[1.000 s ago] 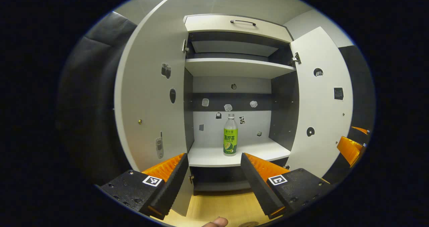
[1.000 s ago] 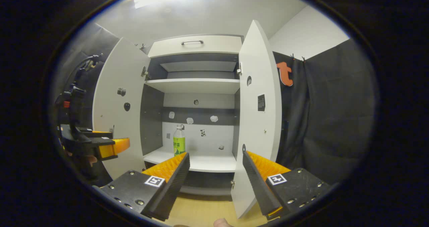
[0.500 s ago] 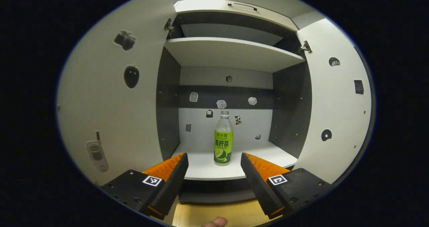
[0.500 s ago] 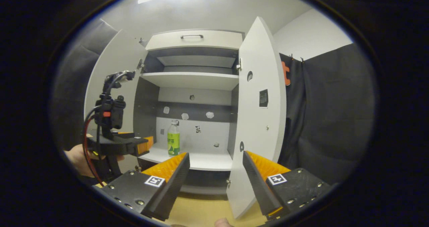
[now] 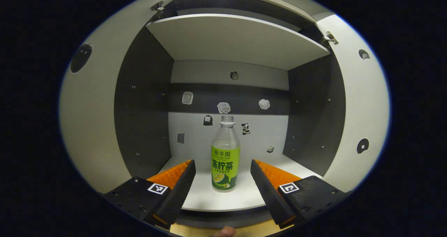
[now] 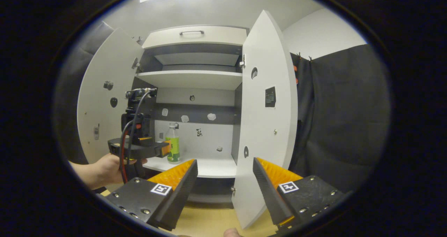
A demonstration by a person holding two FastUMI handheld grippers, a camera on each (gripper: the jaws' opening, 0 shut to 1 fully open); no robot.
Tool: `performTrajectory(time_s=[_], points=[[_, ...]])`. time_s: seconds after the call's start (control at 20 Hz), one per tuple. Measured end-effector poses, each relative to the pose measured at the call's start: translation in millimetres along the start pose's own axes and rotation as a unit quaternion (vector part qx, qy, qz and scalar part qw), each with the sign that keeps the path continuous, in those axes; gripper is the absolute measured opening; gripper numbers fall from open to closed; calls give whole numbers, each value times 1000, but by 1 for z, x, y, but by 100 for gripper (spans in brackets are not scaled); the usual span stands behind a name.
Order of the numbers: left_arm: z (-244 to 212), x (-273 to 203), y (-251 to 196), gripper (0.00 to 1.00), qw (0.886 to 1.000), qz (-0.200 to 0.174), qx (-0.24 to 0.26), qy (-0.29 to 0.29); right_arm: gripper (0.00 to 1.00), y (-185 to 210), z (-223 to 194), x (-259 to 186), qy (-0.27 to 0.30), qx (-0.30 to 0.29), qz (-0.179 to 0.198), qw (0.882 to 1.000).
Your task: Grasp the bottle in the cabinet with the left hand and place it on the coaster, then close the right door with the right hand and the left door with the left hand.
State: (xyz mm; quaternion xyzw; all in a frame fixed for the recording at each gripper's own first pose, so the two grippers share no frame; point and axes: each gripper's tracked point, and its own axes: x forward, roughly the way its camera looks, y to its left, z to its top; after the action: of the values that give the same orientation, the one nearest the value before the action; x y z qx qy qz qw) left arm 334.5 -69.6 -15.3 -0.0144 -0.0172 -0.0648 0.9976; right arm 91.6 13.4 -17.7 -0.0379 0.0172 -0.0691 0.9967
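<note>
Cabinet (image 5: pixel 230 44) shelf holds a green-labelled bottle (image 5: pixel 225 160) with Chinese writing.

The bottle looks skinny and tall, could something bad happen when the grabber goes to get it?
Maybe. The bottle stands upright and alone on the shelf, so a finger of the open left gripper could bump it and tip it over. Its smooth body might also slip if pinched off-centre.

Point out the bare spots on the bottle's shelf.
The shelf is bare on both sides of the bottle, out to the dark side walls, and behind it to the back panel. It is tightest at the front, where the open left gripper flanks the bottle.
</note>
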Motion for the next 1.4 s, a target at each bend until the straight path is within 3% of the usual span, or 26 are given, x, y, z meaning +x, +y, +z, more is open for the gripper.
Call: performTrajectory(time_s=[0.3,0.7,0.75,0.8,1.0,1.4], points=[[-9,47,-8,100,999,-10,-26,18,96,1,-6,6,10,-17,1,1000],[-36,94,-10,100,998,-7,-3,59,96,1,-7,7,10,-20,4,1000],[-44,92,-12,94,997,-7,-5,80,96,2,-5,6,9,-17,7,1000],[-38,92,-9,81,998,-6,-4,69,96,2,-5,5,8,-16,9,1000],[-14,61,-20,80,997,-30,-46,48,96,5,-7,-9,11,-14,18,1000],[9,-31,-20,80,999,-39,-16,24,96,9,0,-54,7,11,40,999]])
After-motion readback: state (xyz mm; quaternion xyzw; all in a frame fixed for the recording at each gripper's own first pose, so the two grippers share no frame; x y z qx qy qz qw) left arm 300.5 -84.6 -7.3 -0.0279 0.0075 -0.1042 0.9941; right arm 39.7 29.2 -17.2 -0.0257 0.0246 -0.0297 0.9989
